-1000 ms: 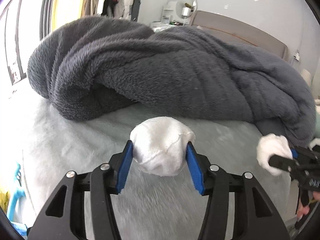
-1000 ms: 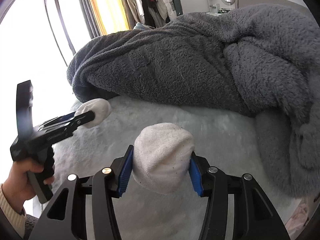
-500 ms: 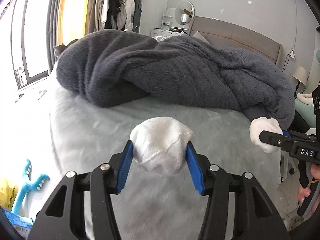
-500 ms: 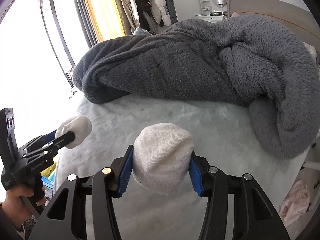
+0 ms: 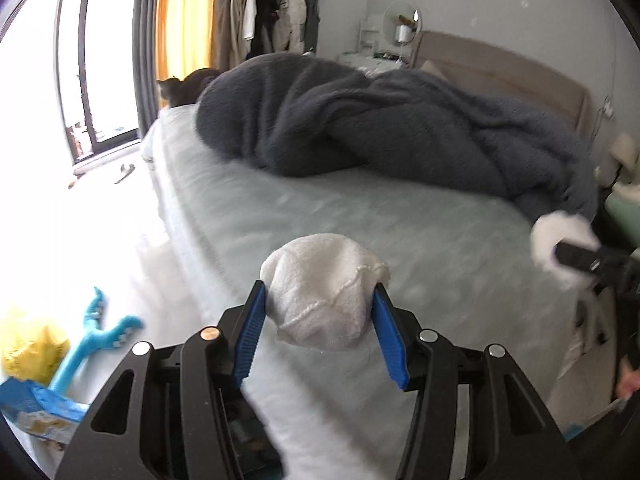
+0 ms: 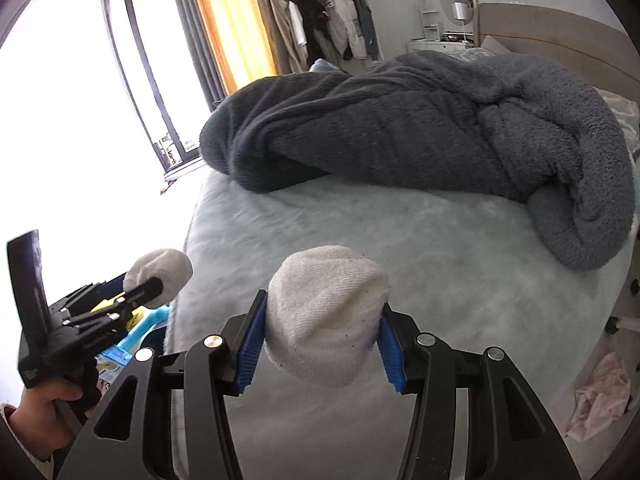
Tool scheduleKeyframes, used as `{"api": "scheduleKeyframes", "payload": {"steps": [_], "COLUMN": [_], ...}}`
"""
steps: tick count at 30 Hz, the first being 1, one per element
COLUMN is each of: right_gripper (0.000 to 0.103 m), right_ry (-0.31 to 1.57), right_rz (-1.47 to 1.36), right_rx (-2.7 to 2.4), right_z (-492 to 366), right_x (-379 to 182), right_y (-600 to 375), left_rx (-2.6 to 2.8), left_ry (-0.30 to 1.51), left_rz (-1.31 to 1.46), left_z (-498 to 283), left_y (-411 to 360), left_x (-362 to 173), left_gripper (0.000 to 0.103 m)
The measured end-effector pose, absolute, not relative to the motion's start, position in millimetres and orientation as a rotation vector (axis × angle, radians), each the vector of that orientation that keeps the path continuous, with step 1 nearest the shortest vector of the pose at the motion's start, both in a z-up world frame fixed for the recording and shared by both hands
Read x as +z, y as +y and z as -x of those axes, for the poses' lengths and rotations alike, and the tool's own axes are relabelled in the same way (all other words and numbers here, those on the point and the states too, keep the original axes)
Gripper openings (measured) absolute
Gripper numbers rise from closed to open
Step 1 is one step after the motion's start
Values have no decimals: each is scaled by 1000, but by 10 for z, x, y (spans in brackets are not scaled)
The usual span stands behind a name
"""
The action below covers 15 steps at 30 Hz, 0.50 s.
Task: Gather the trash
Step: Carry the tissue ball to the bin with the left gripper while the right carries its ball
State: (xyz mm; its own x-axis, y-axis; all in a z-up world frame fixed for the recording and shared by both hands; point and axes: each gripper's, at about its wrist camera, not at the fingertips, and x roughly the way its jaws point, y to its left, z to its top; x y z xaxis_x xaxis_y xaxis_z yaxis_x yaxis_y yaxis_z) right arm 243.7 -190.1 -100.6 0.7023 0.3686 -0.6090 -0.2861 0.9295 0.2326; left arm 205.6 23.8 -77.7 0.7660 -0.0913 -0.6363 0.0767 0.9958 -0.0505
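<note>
Low in the centre of the left wrist view, the left gripper (image 5: 320, 316) is clamped on a crumpled white wad (image 5: 326, 312), blue pads pressing both of its sides. At the same spot in the right wrist view, the right gripper (image 6: 322, 338) grips a second white wad (image 6: 326, 314), this one flecked with dark specks. Both wads hang above the pale bed (image 6: 400, 240), clear of its cover, with the grey blanket (image 6: 420, 128) heaped across the upper middle of the frame. Picking up looks finished; the step in hand is carrying the two pieces off. Next comes finding somewhere to drop them, yet no bin shows in either view, so both tools must swing toward one. Floor clutter at lower left, a blue toy (image 5: 96, 340) among it, may also need collecting
</note>
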Motion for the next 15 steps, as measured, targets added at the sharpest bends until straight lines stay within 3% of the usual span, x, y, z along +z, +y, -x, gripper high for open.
{"api": "scheduleKeyframes", "payload": {"steps": [15], "right_gripper": [52], "right_ry": [692], "right_rz": [-99], "right_rx": [499], "right_z": [-2206], "right_x": [-931], "right_y": [-1015], "left_rx": [26], "left_ry": [853], "left_rz": [72], "left_z": [-1919], "left_y": [1015], "left_x": [-1134], "left_gripper": [55]}}
